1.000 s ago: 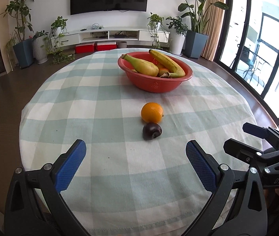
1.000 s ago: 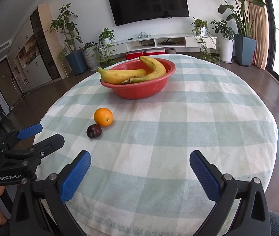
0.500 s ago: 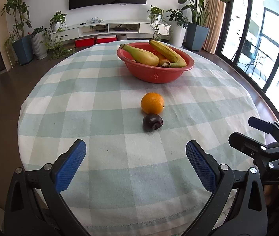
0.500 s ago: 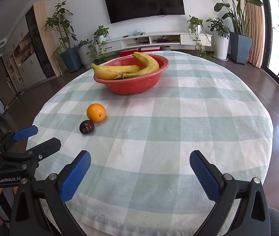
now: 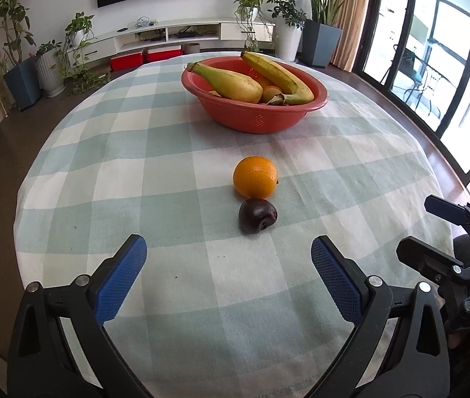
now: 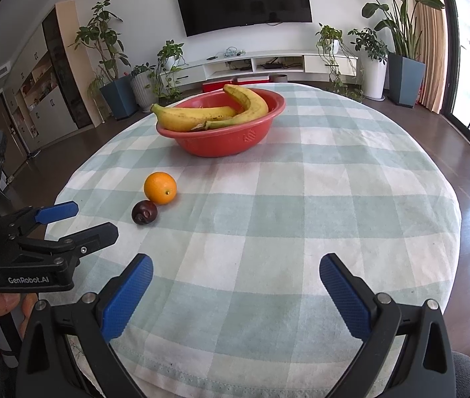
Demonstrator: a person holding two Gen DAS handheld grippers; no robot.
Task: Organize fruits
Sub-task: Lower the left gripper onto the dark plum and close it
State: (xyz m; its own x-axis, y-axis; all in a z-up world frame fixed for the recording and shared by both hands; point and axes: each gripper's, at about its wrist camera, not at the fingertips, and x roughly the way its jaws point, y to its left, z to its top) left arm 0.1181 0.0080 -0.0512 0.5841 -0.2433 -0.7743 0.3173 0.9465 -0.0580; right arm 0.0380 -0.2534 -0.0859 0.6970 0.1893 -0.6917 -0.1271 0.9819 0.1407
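Two fruits left on the cloth, the rest already in the bowl.

From the left: the left gripper [image 5: 228, 258] has nothing between its fingers, wide apart but closing, and reads "GenRobot.AI" in the right wrist view. Just beyond it lie the dark plum [image 5: 257, 215] and, touching it, the orange [image 5: 255, 177], both short of the red bowl [image 5: 261, 122] holding the bananas [image 5: 278, 76]. The right gripper [image 6: 235, 285] stands wide apart and empty, marked "DAS".

Beside the red bowl [image 5: 254, 112] of yellow bananas [image 5: 228, 83], an orange [image 5: 255, 176] and a dark purple plum [image 5: 257, 215] sit on the pale green-and-white checked tablecloth [image 5: 155, 179].
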